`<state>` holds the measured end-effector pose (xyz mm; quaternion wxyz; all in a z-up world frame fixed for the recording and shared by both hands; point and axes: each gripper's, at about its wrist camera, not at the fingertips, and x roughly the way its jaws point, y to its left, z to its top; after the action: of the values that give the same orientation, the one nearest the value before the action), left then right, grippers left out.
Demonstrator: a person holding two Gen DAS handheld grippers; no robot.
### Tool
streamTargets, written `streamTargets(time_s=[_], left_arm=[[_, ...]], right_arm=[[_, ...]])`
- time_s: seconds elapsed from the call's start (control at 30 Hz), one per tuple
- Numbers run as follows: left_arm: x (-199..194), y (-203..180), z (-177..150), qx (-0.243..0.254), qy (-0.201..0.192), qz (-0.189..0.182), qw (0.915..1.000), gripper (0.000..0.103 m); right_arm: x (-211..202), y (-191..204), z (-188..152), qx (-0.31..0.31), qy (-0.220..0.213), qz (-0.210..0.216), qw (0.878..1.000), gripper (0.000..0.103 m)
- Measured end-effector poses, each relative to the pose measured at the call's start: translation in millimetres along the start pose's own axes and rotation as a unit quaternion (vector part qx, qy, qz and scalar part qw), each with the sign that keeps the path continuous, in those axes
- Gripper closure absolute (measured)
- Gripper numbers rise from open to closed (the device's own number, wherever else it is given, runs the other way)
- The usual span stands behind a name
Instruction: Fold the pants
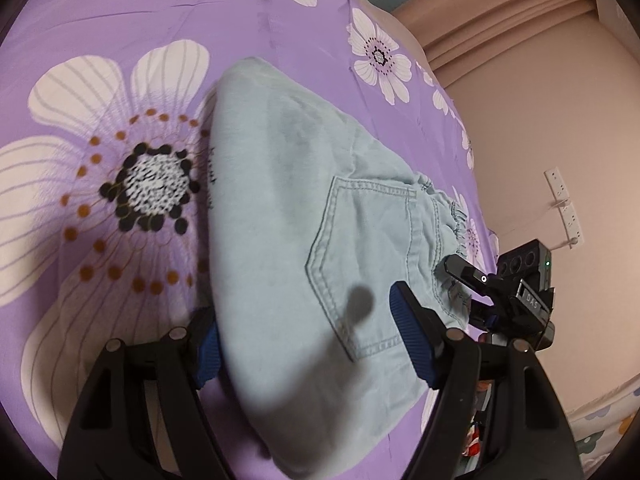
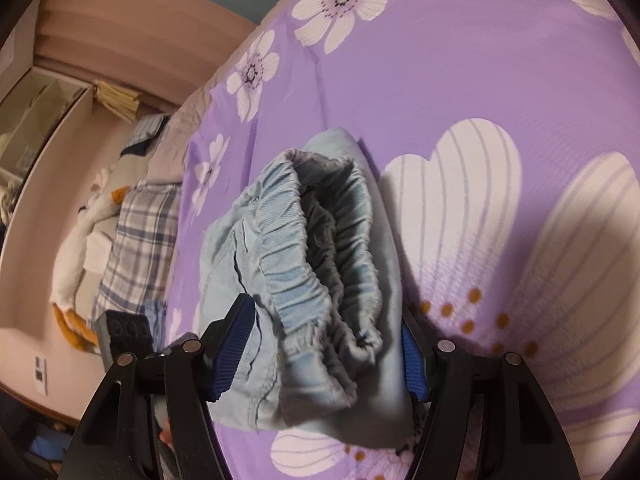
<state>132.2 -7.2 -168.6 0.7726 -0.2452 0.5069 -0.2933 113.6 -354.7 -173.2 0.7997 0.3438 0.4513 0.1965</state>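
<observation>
Pants: the light blue pants (image 1: 304,240) lie folded in a thick bundle on the bed, out in the middle part of the purple cover and not at its edge.
Bed: the bed (image 1: 120,40) has a purple cover with big white flowers.
Pocket: a back pocket (image 1: 360,256) with stitched lines faces up on top of the bundle.
Waistband: the stretchy, crinkly waistband (image 2: 320,256) is at the end near the right gripper, and it gapes open.
Left gripper: the left gripper (image 1: 308,348) has its two blue pads wide apart, one on each side of the folded bundle. I cannot tell if the pads press on the cloth.
Right gripper: the right gripper (image 2: 324,356) also has its pads wide apart, one on each side of the waistband end. It does not pinch the cloth.
Pillow: a checked pillow (image 2: 136,240) lies at the far left side of the bed.
Toy: a white stuffed toy (image 2: 76,256) with orange feet lies just beside the pillow.
</observation>
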Motion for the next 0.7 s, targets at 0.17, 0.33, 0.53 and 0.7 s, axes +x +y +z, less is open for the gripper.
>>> streamTargets(time_s=[0.17,0.33,0.53,0.7], left_arm=[[7.8,-5.8,4.6,0.014,0.003,0.007,0.9999,0.025],[11.5,-8.3,4.4,0.026,0.004,0.012,0.9996,0.025],[13.5,-11.3,6.1,0.028,0.003,0.013,0.9995,0.025],[13.8,-12.6,5.3,0.032,0.002,0.017,0.9994,0.025]], right_arm=[[6.6,5.9,2.4,-0.015,0.003,-0.007,1.000,0.036],[10.0,8.8,2.6,-0.023,0.005,-0.011,1.000,0.036],[13.1,12.4,3.2,-0.028,0.006,-0.015,0.999,0.035],[13.9,13.7,2.6,-0.028,0.005,-0.015,0.999,0.035]])
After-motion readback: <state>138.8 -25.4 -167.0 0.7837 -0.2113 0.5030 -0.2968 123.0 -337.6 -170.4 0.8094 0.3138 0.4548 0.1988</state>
